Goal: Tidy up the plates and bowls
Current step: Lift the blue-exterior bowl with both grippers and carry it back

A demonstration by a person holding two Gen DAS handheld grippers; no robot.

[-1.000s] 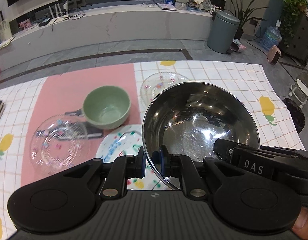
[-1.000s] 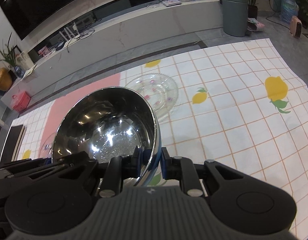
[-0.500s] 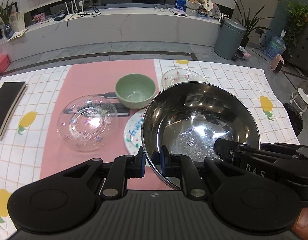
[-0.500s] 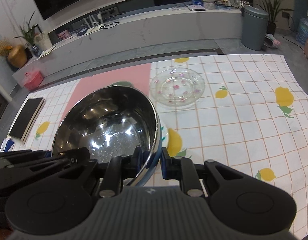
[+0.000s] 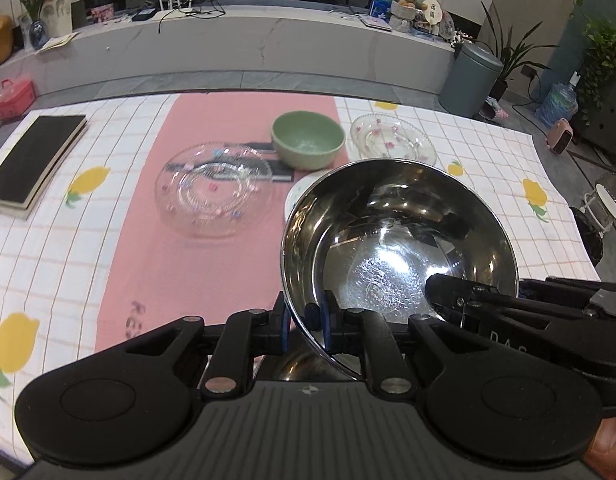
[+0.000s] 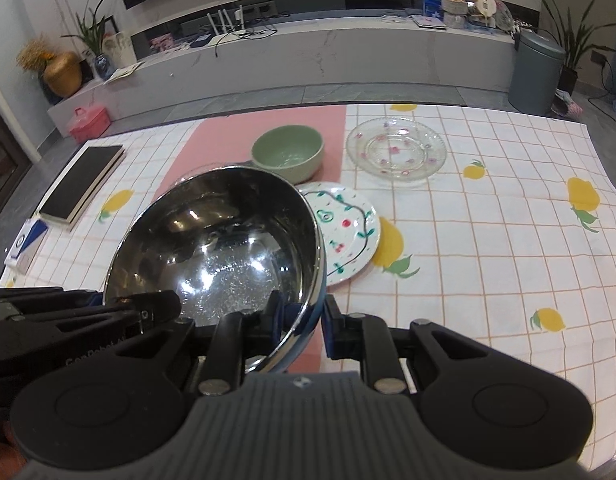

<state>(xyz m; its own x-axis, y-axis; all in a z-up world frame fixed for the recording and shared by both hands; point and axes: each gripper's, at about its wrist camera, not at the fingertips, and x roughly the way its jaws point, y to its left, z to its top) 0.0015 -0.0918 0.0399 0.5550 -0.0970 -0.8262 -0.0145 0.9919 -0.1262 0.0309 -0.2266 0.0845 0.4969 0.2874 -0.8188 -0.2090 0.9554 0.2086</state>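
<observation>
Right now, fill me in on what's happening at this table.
A person is holding one steel bowl with both tongs at once. The left tongs pinch its near rim, and the right tongs pinch the rim on the other side. The bowl is tilted and held over the table. On the cloth lie a green bowl, a painted plate and two glass plates, none stacked yet.

Behind the painted plate [image 6: 343, 232]: small bowl [image 6: 288, 154]. Right of it: glass plate [image 6: 395, 152]. Left (far off): book [image 6: 84, 182].
</observation>
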